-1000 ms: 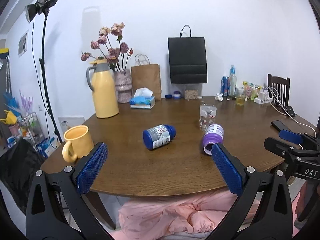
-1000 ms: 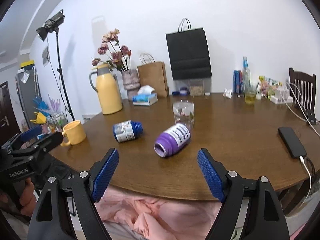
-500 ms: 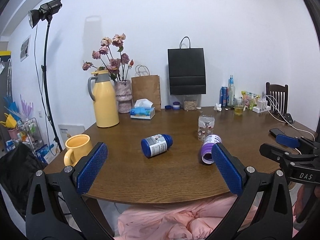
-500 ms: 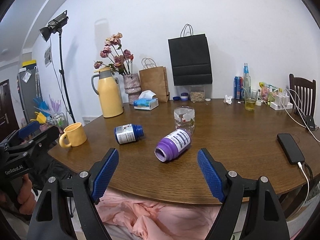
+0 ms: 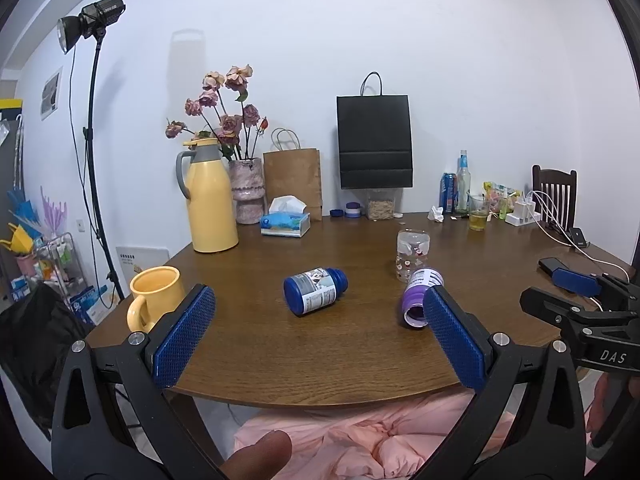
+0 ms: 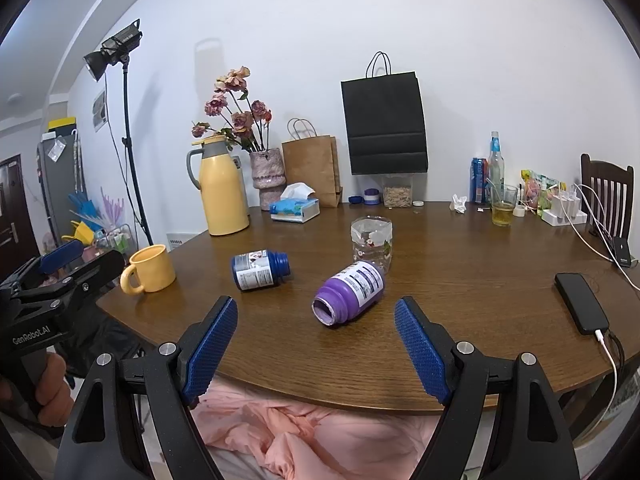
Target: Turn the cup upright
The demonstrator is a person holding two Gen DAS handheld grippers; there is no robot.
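Note:
A clear plastic cup (image 6: 371, 247) with flower prints stands upside down near the middle of the brown table (image 6: 460, 280); it also shows in the left wrist view (image 5: 412, 254). A purple bottle (image 6: 349, 293) lies on its side just in front of it, mouth toward me. A blue bottle (image 6: 259, 269) lies on its side to the left. My left gripper (image 5: 318, 336) is open and empty before the table's near edge. My right gripper (image 6: 316, 350) is open and empty, facing the purple bottle.
A yellow mug (image 6: 149, 269) stands at the table's left edge. A yellow thermos (image 6: 222, 186), flower vase (image 6: 267, 178), tissue box (image 6: 295, 210) and paper bags (image 6: 384, 118) line the back. A black phone (image 6: 581, 302) with cable lies right. Pink cloth (image 6: 300, 436) lies below.
Both grippers have drawn back and lowered slightly, so the table and its objects sit lower and farther in view. Nothing on the table moved.

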